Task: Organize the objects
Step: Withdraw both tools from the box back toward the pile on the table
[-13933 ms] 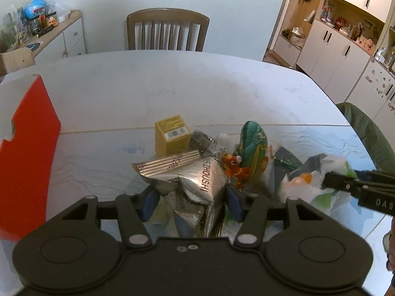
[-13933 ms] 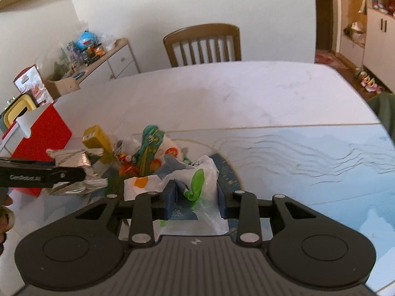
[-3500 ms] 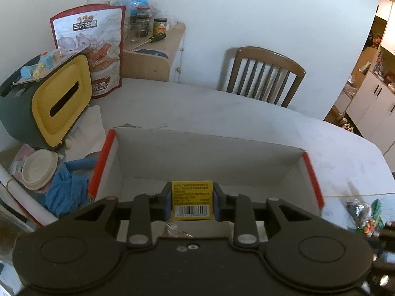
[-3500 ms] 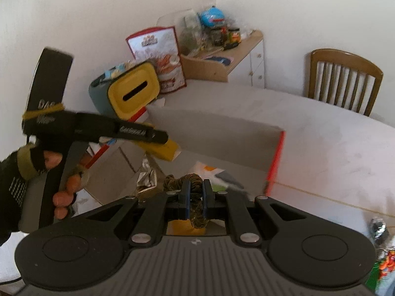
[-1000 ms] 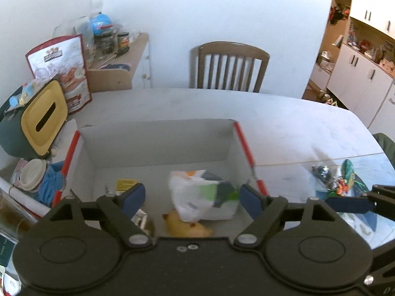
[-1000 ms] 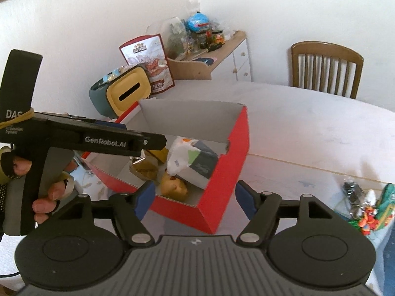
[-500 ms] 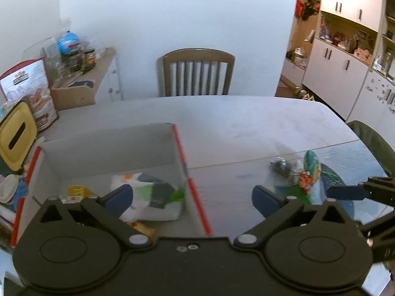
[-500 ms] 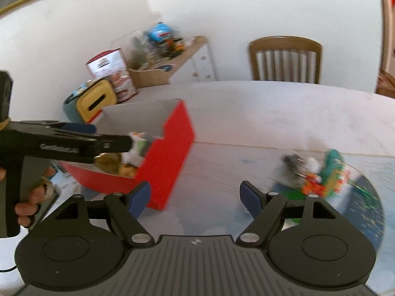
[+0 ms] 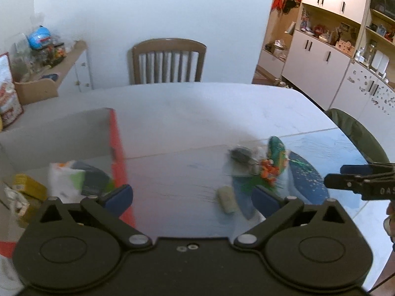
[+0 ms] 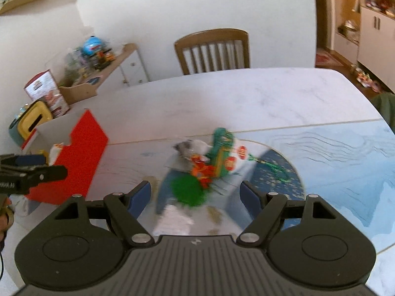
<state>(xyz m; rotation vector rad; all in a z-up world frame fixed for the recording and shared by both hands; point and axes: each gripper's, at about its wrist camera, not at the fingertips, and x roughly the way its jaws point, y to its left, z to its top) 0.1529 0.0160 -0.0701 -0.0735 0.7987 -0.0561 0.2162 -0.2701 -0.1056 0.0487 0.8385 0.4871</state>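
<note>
Pale tabletop [image 10: 246, 93] ahead: the leftover clutter [image 10: 209, 162] lies right of the red box [image 10: 81, 153], straight before my spread, empty right hand-held gripper [image 10: 196, 197]; my left hand-held gripper [image 9: 192, 197], spread too, sits nearer the box.

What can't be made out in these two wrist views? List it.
- Pile of small items, right wrist view: motion blur; individual pieces unidentifiable.
- Pale small object, left wrist view: blurred, identity unclear.
- Red box contents, left wrist view: smeared, partly cut off by the left gripper body.
- Right gripper: open, but hides the table edge below.
</note>
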